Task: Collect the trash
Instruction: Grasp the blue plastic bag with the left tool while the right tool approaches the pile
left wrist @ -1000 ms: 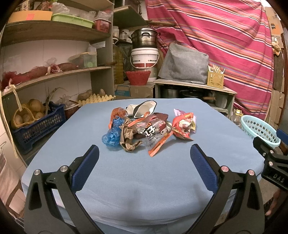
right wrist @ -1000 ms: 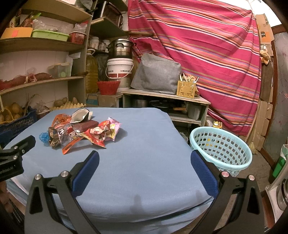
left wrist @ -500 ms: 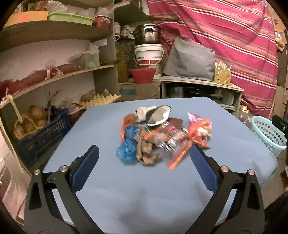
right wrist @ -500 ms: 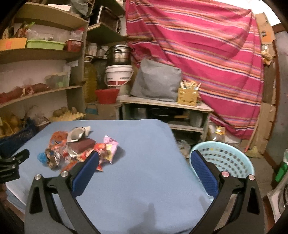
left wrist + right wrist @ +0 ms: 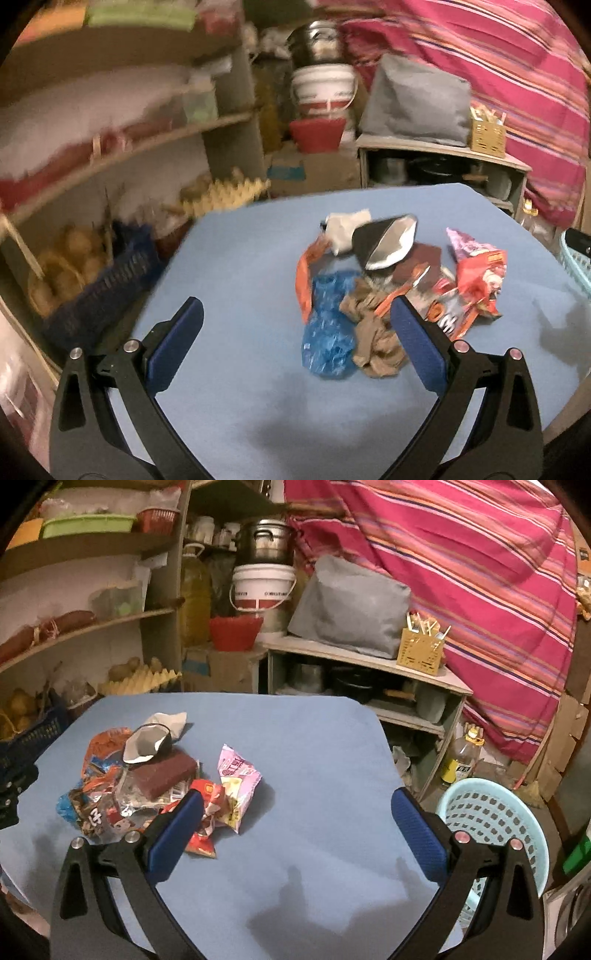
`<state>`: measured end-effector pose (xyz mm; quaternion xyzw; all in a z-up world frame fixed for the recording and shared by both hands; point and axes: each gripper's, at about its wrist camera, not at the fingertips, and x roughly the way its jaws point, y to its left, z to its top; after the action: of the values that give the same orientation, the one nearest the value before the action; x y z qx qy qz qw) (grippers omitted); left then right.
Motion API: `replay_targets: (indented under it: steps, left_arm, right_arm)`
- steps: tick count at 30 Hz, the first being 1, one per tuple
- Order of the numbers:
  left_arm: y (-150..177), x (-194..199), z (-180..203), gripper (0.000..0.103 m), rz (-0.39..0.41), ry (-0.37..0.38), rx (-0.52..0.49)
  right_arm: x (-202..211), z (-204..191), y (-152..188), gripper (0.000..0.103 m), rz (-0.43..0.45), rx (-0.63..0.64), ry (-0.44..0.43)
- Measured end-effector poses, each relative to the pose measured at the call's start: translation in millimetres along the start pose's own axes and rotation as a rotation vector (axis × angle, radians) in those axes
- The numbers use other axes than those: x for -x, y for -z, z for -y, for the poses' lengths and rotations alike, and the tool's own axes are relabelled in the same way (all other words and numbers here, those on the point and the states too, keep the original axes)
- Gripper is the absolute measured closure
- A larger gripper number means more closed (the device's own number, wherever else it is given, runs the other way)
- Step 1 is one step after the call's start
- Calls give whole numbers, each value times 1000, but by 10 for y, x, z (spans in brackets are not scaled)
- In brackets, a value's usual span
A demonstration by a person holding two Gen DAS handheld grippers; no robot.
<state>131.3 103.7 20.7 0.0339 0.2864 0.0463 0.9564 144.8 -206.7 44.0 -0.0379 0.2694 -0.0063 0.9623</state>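
Vs 0.5 s ago, the left gripper (image 5: 295, 332) sits closer to the trash pile (image 5: 388, 288), which now lies right of centre; its jaws are spread wide w/ nothing between. The right gripper (image 5: 295, 819) is likewise spread and empty, nearer the pile's pink wrapper (image 5: 238, 779). The pile rests mid blue table (image 5: 314, 738). A basket (image 5: 491, 816) stands off the table's right edge. Shelves (image 5: 110, 147) are blurred, prob. holding produce.

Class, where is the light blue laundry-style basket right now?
In the right wrist view, the basket stands on the floor off the table's right edge, apart from the trash pile.
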Motion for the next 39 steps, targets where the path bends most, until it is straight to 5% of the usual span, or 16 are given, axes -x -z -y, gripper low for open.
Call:
replay_targets:
  steps: [7, 14, 18, 19, 21, 23, 39]
  left_arm:
    - [144, -329, -128, 6, -73, 10, 24]
    - [245, -673, -59, 27, -169, 40, -15]
    - [280, -831, -33, 29, -213, 74, -20]
    - [294, -875, -19, 33, -229, 87, -20]
    - [308, -945, 26, 68, -270, 113, -31]
    - [315, -954, 26, 86, -285, 133, -29]
    - [-55, -390, -283, 99, -69, 85, 112]
  right_arm:
    - [-259, -17, 111, 4, -33, 12, 32]
    - [-376, -45, 119, 4, -60, 6, 11]
    - [-437, -85, 122, 4, -71, -1, -1]
    - [-451, -92, 118, 4, -72, -4, -6]
    - [-464, -129, 118, 4, -72, -7, -16]
    - [-465, -181, 115, 4, -68, -5, -22]
    - [-752, -689, 156, 4, -158, 27, -71]
